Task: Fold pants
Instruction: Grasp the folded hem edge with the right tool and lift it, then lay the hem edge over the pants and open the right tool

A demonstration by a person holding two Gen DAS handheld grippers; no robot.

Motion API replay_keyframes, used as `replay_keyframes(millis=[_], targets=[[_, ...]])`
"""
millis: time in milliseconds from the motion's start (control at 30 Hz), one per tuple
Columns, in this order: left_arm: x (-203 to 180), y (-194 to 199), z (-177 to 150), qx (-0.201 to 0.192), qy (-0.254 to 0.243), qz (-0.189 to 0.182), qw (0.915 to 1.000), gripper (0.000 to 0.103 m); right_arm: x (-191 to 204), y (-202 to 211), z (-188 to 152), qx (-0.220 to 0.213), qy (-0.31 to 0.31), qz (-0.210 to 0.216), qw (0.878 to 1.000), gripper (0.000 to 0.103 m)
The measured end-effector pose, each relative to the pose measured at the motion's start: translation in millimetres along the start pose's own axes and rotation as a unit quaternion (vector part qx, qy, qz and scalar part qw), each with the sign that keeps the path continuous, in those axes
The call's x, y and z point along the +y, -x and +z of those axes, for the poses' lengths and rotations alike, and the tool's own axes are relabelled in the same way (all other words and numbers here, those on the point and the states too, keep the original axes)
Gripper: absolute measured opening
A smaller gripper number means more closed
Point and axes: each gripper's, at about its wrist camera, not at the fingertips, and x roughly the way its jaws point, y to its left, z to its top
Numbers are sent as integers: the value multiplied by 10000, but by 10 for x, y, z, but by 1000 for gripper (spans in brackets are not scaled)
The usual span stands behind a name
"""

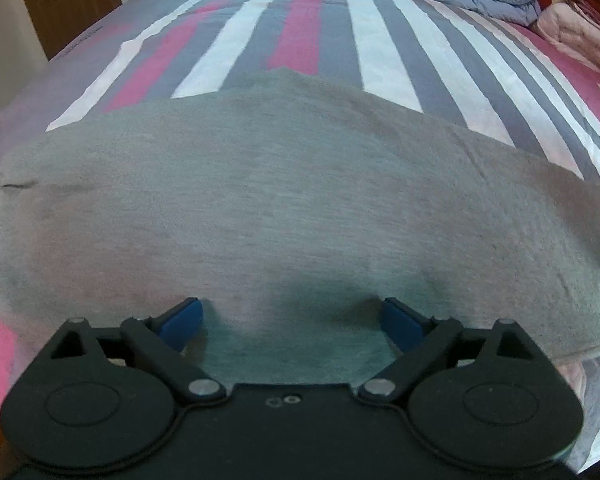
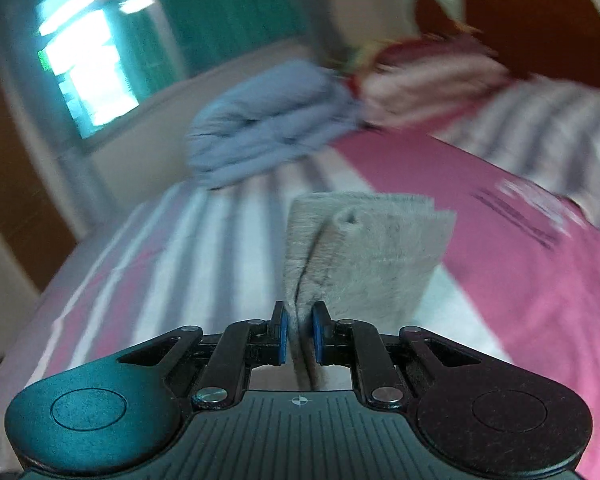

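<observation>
Grey pants [image 1: 284, 200] lie on the striped bed [image 1: 300, 32], far edge free; left hand-held gripper [image 1: 292, 322] spread wide above them. Right hand-held gripper [image 2: 300, 330] pinches a blurred pants edge.

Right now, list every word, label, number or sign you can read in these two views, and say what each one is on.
None can be read.
Pink fabric on the bed, right wrist view: dark and white printed marks, too motion-blurred to read.
Striped bedsheet, left edge, left wrist view: faint line of print, too small to read.
Grey pants, left gripper, right gripper: no text visible.
</observation>
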Motion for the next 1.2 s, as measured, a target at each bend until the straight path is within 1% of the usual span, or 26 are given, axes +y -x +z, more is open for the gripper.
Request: replay_keyframes(millis=[100, 200, 267, 367, 433, 500, 600, 633, 667, 700, 733, 800, 833, 867, 900, 967, 1000, 1067, 1133, 1200], targets=[[171, 47, 11, -50, 161, 48, 9998, 87, 488, -38, -95, 1, 489, 410, 9980, 13], [371, 103, 13, -104, 362, 121, 9992, 87, 956, -140, -281, 108, 843, 835, 9929, 11], [508, 143, 12, -155, 454, 186, 9987, 87, 1232, -233, -451, 271, 1039, 1097, 9882, 11], [684, 179, -4, -209, 562, 300, 9977, 87, 1614, -417, -778, 693, 1105, 1485, 9803, 11], [774, 178, -24, -210, 623, 355, 9972, 87, 1837, -489, -1026, 909, 1271, 1667, 9735, 11], [824, 169, -23, -213, 641, 383, 9970, 87, 1997, -601, -1300, 1214, 1307, 1749, 9683, 11], [846, 156, 14, -191, 714, 387, 9965, 87, 2116, -809, -1609, 1565, 1372, 1655, 9640, 11], [855, 158, 30, -179, 749, 362, 9964, 87, 2126, -904, -1679, 1774, 1433, 1557, 9611, 11], [882, 187, 22, -165, 784, 319, 9963, 87, 2140, -1019, -1746, 2107, 1482, 1479, 9549, 14], [884, 198, 37, -141, 825, 244, 9962, 87, 2114, -1058, -1770, 2283, 1481, 1500, 9505, 15], [888, 219, 37, -123, 854, 164, 9961, 87, 2059, -1053, -1726, 2299, 1461, 1545, 9497, 18], [874, 236, 59, -18, 926, -93, 9957, 88, 2004, -975, -1590, 2272, 1402, 1652, 9494, 42], [857, 234, 69, 36, 969, -237, 9950, 88, 1985, -907, -1558, 2228, 1385, 1681, 9502, 78], [841, 233, 82, 84, 1032, -370, 9939, 88, 1934, -840, -1497, 2098, 1336, 1720, 9532, 97], [817, 231, 95, 138, 1083, -467, 9929, 88, 1889, -782, -1455, 1970, 1315, 1753, 9556, 97], [767, 200, 112, 296, 1098, -573, 9919, 88, 1820, -706, -1373, 1885, 1326, 1728, 9576, 97], [738, 176, 126, 384, 1063, -598, 9918, 88, 1734, -678, -1332, 1712, 1258, 1604, 9639, 97], [679, 136, 146, 453, 984, -495, 9929, 89, 1595, -719, -1255, 1509, 1256, 1230, 9728, 97], [620, 62, 178, 599, 878, -369, 9937, 89, 1432, -769, -1212, 1495, 1148, 922, 9778, 97], [596, -4, 200, 725, 933, -292, 9926, 89, 1263, -799, -1193, 1518, 735, 906, 9815, 97]])
